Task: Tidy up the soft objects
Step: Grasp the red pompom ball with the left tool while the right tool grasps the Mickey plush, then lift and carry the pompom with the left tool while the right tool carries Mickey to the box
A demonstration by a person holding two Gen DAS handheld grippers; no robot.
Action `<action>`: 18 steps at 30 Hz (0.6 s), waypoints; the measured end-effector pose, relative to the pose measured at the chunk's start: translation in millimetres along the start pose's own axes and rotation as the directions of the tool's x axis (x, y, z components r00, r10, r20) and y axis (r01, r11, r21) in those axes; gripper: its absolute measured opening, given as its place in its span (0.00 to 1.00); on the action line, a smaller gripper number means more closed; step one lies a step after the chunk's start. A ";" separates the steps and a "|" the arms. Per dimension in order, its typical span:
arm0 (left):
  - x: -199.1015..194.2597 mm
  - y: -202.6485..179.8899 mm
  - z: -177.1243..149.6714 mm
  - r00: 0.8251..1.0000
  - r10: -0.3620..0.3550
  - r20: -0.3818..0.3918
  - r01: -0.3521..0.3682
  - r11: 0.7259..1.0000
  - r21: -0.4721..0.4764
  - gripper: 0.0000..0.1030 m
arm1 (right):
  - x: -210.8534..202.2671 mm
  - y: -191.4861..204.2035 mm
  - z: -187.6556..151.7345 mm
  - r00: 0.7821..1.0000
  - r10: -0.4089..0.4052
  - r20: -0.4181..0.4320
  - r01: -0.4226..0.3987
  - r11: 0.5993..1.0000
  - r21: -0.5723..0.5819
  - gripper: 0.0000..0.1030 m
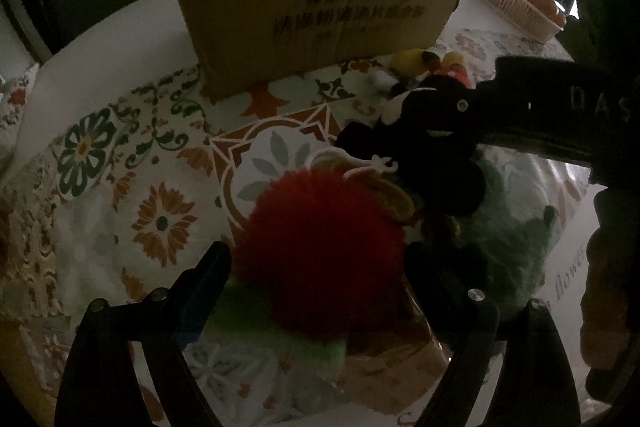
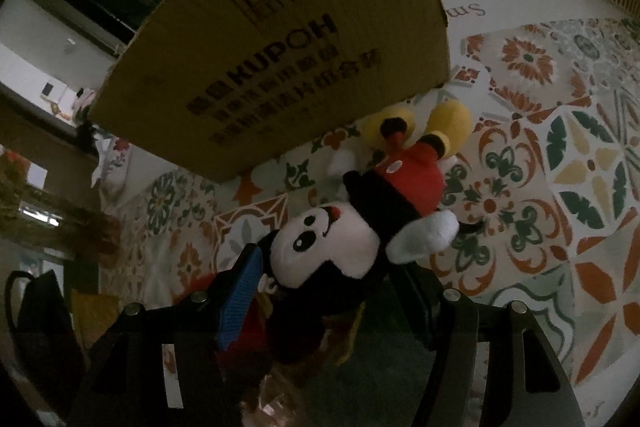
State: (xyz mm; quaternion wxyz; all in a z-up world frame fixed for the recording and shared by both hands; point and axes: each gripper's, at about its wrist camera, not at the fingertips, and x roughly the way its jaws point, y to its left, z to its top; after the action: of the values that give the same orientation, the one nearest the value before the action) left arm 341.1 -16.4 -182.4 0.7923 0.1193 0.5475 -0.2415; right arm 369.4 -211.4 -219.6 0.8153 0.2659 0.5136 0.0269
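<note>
Your left gripper (image 1: 316, 267) sits at the bottom centre of the left wrist view with its jaws spread wide on either side of a fluffy red toy (image 1: 320, 239). You cannot tell from this dim view whether the pads press on the red fluff or merely flank it. A pale green plush part (image 1: 320, 347) lies under the red toy, and a darker green soft toy (image 1: 508, 251) lies to its right.

Your right gripper (image 2: 332, 291) sits low in the right wrist view, its blue-padded finger (image 2: 240, 307) touching the left side of a mouse doll (image 2: 360, 223). The doll's black and white head lies between the jaws, but the other finger's contact is lost in shadow, so you cannot tell if the doll is clamped. Its red shorts and yellow shoes point toward the upper right of the frame.

A cardboard box (image 2: 288, 39) stands on the patterned tablecloth (image 2: 560, 155) in the upper middle of both views, just beyond the doll's shoes. A white basket (image 1: 516, 7) with orange round things sits in the upper right of the left wrist view.
</note>
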 end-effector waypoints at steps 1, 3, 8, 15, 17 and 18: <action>2.3 0.9 0.6 1.000 0.003 0.001 -0.003 1.000 -0.008 0.86 | 1.6 0.1 0.8 1.000 -0.003 0.004 0.003 1.000 0.002 0.64; 5.7 3.4 1.8 1.000 0.008 0.007 -0.008 1.000 -0.028 0.85 | 5.0 0.2 2.8 1.000 -0.004 0.008 0.004 1.000 0.005 0.64; 13.4 8.5 6.2 1.000 -0.009 0.009 0.010 0.997 -0.074 0.79 | 20.1 -1.4 5.5 0.999 0.013 -0.032 -0.012 0.999 0.030 0.64; 18.4 15.6 7.2 1.000 -0.014 0.027 0.017 0.991 -0.130 0.57 | 22.2 0.5 4.2 1.000 0.011 -0.020 -0.011 1.000 0.002 0.62; 16.7 14.6 5.0 0.999 -0.005 0.034 0.010 0.991 -0.132 0.48 | 21.0 1.1 3.4 1.000 0.006 -0.014 -0.006 1.000 -0.016 0.61; 15.4 14.9 3.9 0.999 -0.008 0.039 0.013 0.990 -0.140 0.47 | 20.1 1.0 3.1 1.000 0.004 -0.014 -0.005 1.000 -0.018 0.60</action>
State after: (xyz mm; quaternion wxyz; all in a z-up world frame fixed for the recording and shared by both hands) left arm 356.2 -9.3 -196.3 0.8078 0.0557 0.5483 -0.2089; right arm 381.8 -205.5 -234.6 0.8140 0.2595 0.5185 0.0352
